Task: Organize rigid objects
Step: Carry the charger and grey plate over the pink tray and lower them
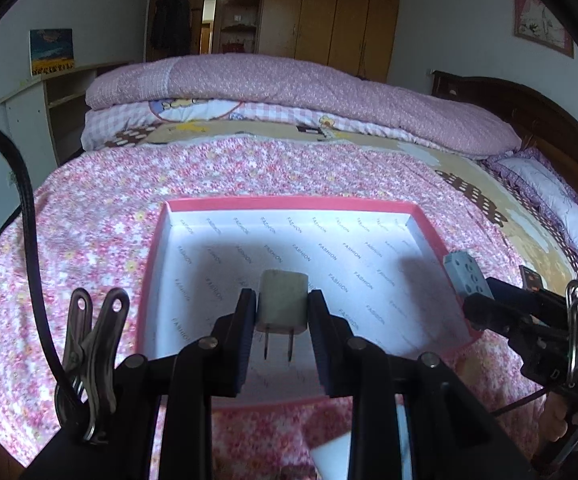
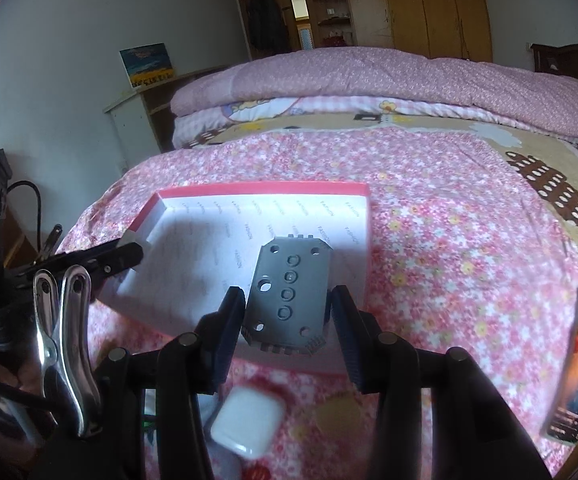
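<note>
bed | white two-pin charger | grey holed block

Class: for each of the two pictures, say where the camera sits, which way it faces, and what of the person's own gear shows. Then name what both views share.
Left wrist: sits on the left claw, looking forward and down over the box on the bed; the claw grips a plug; the right claw shows at right.
Right wrist: sits on the right claw, facing likewise; it grips a grey plate; the left claw shows at left.
Shared: box, bed, wardrobe, both claws.
</note>
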The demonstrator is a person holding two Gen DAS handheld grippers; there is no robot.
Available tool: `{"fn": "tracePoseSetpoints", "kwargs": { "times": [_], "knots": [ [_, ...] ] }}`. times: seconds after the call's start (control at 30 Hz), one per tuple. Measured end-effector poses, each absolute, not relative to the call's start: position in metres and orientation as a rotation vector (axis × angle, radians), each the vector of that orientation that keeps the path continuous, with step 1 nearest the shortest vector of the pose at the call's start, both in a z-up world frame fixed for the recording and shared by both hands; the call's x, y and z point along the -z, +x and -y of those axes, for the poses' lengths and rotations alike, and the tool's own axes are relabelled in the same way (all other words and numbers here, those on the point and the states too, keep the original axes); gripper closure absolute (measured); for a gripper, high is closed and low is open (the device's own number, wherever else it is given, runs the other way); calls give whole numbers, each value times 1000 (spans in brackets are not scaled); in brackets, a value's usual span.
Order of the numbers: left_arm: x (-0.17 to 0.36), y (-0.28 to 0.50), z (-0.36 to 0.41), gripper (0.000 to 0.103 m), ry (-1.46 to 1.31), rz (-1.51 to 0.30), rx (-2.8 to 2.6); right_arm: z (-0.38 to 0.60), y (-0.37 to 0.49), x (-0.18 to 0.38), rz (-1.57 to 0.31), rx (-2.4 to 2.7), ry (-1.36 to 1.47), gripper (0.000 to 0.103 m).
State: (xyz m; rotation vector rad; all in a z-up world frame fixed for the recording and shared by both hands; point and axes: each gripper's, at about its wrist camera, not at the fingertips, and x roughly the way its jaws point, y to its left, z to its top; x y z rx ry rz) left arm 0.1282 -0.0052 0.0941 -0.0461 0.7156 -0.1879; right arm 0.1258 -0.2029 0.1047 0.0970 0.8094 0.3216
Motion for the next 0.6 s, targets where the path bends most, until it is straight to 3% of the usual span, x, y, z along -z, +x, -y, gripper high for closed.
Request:
{"fn": "tracePoseSetpoints", "kwargs": {
  "times": [0.6],
  "knots": [
    [-61,180,17,75,-22,-789,184,198,176,-76,-857,-319,116,57]
  ]
}}
